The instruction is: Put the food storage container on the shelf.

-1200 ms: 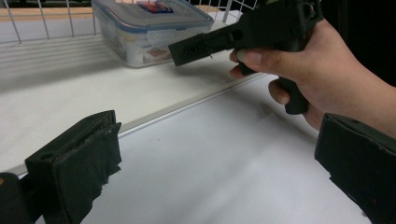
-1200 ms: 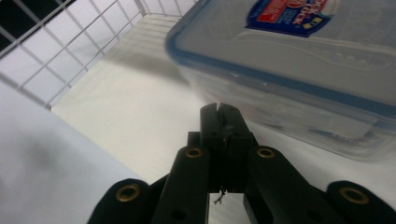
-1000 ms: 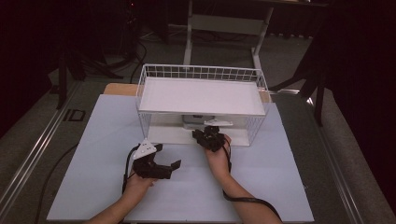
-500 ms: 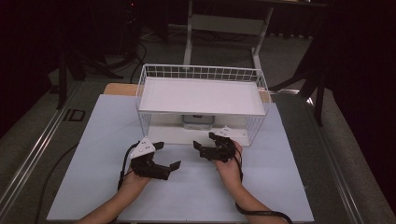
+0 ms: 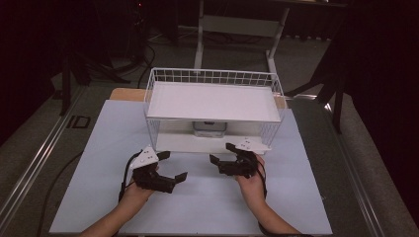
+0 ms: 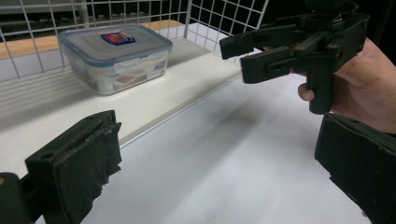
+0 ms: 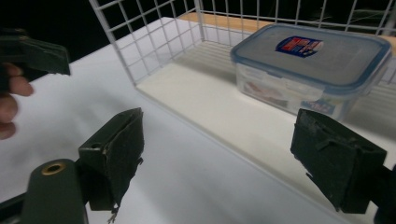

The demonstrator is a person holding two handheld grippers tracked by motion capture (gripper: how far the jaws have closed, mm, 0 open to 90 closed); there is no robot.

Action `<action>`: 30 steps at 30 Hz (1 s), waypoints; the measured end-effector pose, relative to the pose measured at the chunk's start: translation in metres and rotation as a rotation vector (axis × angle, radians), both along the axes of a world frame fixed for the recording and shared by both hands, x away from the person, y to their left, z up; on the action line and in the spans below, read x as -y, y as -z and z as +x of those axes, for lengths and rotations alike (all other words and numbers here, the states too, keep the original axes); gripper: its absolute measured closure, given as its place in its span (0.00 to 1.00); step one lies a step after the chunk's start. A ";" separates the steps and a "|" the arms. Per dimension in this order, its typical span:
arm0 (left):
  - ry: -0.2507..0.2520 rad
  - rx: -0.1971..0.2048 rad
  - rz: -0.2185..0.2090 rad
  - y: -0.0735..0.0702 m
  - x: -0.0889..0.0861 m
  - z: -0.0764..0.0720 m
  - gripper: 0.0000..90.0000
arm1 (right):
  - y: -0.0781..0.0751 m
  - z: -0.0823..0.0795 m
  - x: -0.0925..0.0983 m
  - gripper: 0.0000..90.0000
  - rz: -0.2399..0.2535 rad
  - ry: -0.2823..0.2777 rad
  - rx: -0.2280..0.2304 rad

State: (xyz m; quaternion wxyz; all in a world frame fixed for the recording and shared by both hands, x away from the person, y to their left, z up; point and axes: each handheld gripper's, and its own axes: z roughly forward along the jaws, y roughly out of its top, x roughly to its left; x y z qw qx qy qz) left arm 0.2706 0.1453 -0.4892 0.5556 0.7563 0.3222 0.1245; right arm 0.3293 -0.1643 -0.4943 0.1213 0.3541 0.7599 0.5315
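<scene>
The lidded container (image 7: 312,70) is seen on the wire rack's lower shelf (image 7: 219,102), just ahead of the right tool (image 5: 228,154), whose jaws have just been opening, nothing between. The left tool (image 5: 173,166) is held spread, empty.

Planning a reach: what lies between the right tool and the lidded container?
Nothing but bare white shelf board between right tool and container, seen in the right gripper view.

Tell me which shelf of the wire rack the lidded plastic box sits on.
The lower shelf: the box stands at its back, under the bare upper shelf, beyond both open claws.
</scene>
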 end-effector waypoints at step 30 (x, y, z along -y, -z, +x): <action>-0.027 0.003 0.024 0.008 -0.043 -0.027 0.01 | -0.009 -0.054 0.068 0.18 -0.035 -0.028 -0.005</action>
